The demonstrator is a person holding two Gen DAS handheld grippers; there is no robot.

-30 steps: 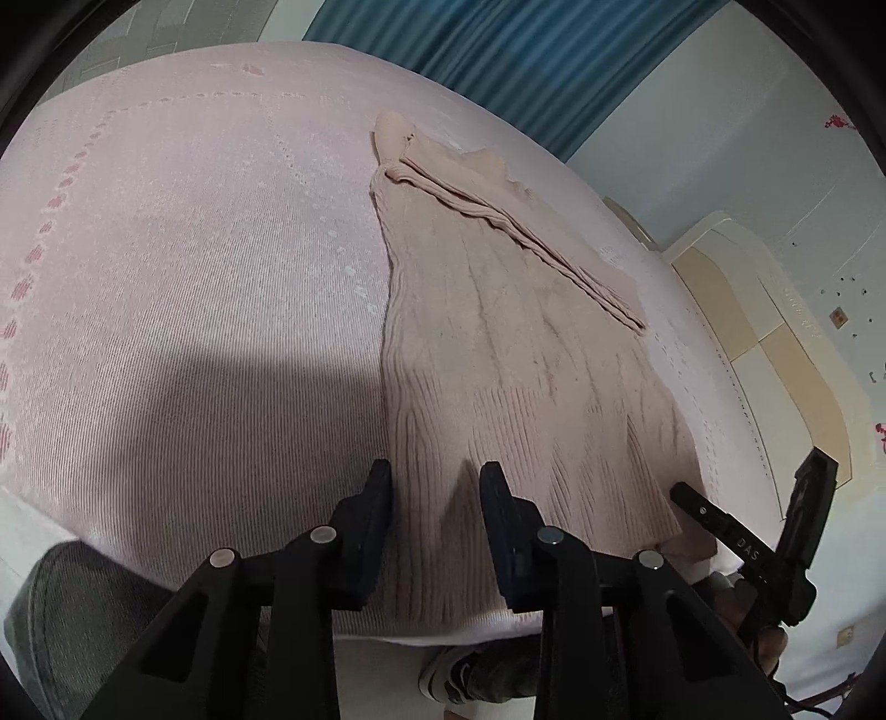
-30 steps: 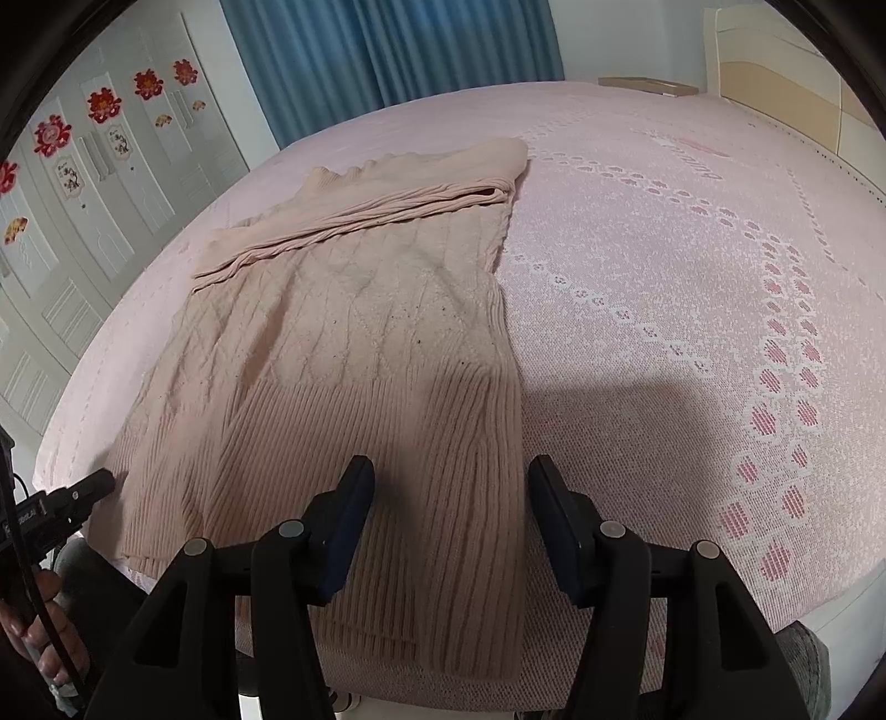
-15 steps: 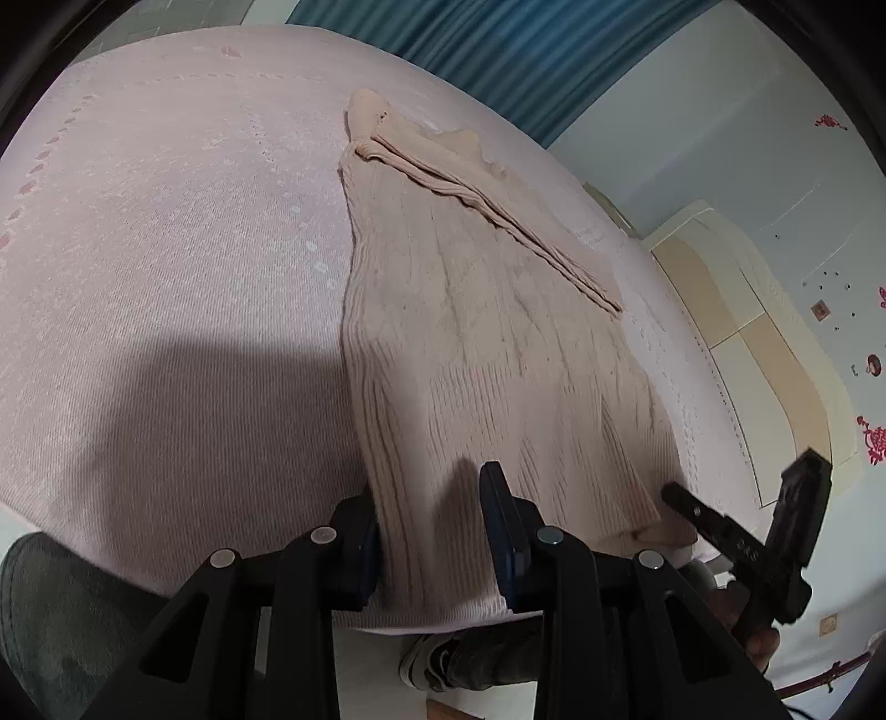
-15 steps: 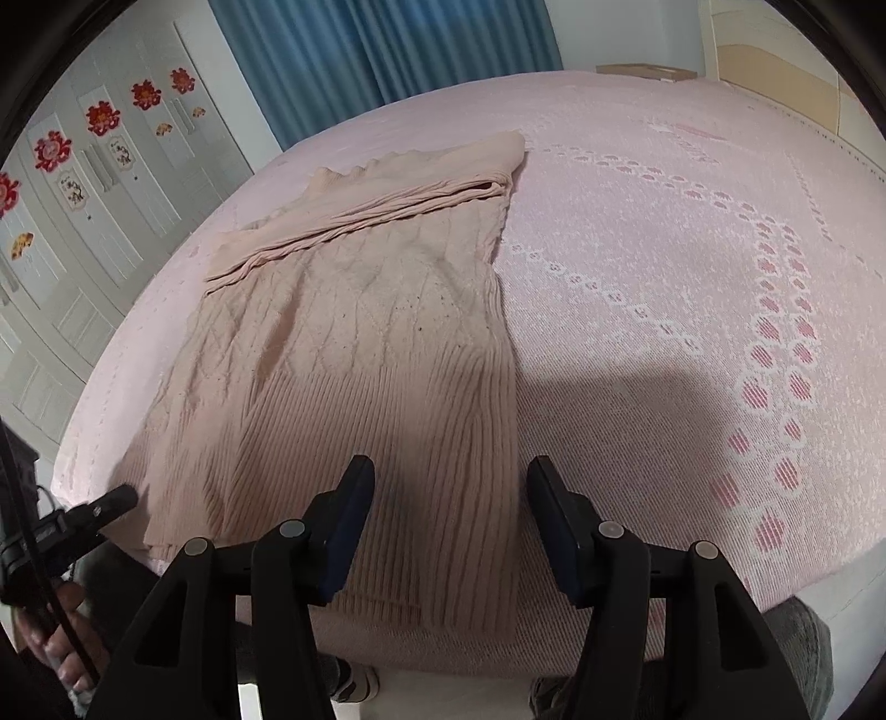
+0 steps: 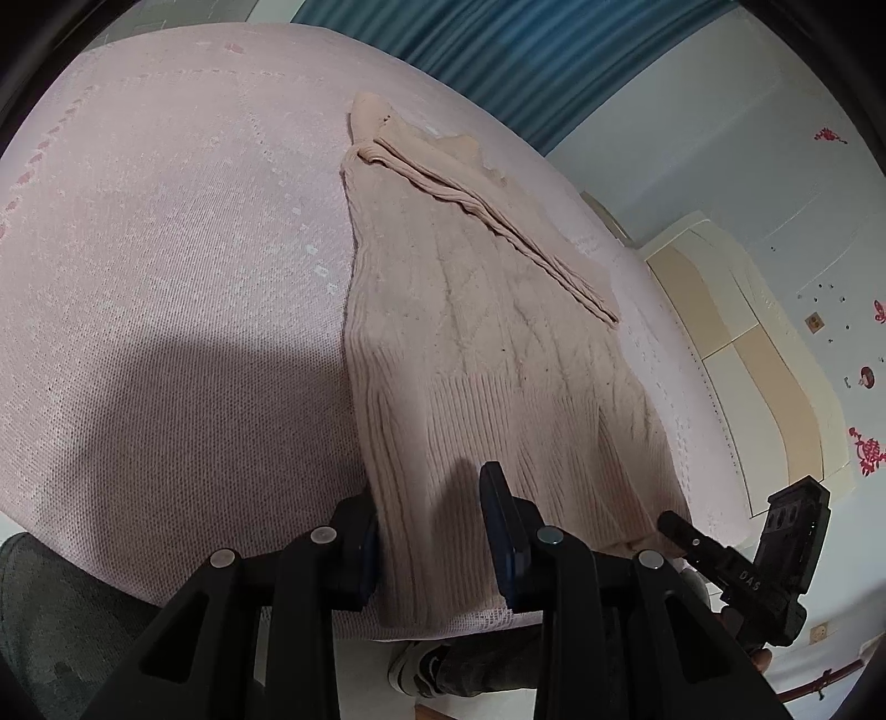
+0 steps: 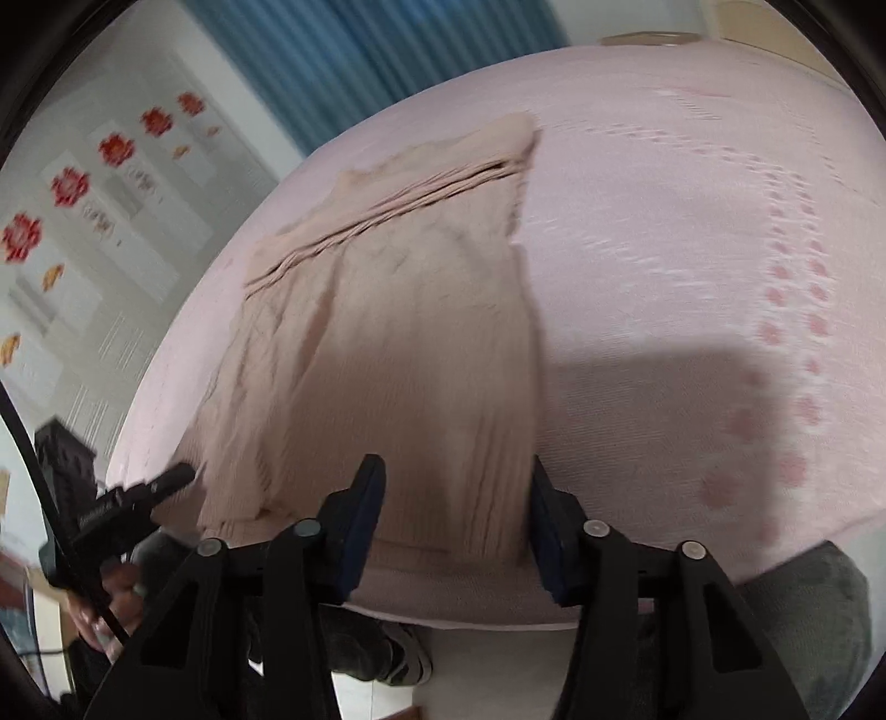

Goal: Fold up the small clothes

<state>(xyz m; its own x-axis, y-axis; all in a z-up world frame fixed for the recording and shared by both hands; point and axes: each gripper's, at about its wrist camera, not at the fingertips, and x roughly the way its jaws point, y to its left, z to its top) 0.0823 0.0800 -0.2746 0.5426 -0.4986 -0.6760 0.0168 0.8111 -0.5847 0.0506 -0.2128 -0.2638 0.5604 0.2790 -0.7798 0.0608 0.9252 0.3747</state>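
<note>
A beige knit sweater (image 5: 487, 332) lies flat on the pink bed, sleeves folded across its far end; it also shows in the right wrist view (image 6: 387, 343). My left gripper (image 5: 432, 498) is open, its jaws astride the sweater's near left hem corner at the bed's front edge. My right gripper (image 6: 454, 487) is open, its jaws astride the near right hem corner. Whether the fingers touch the knit I cannot tell. Each gripper shows in the other's view: the right one (image 5: 720, 554) and the left one (image 6: 138, 498).
The pink bedspread (image 5: 166, 249) spreads wide on both sides of the sweater. Blue curtains (image 5: 498, 50) hang beyond the bed. A cream headboard (image 5: 747, 343) stands at the right. My legs and a shoe (image 5: 421, 664) are below the bed's front edge.
Both grippers have come down and back to the sweater's near hem at the bed edge. The left jaws now straddle the hem corner. The right view is blurred by motion.
</note>
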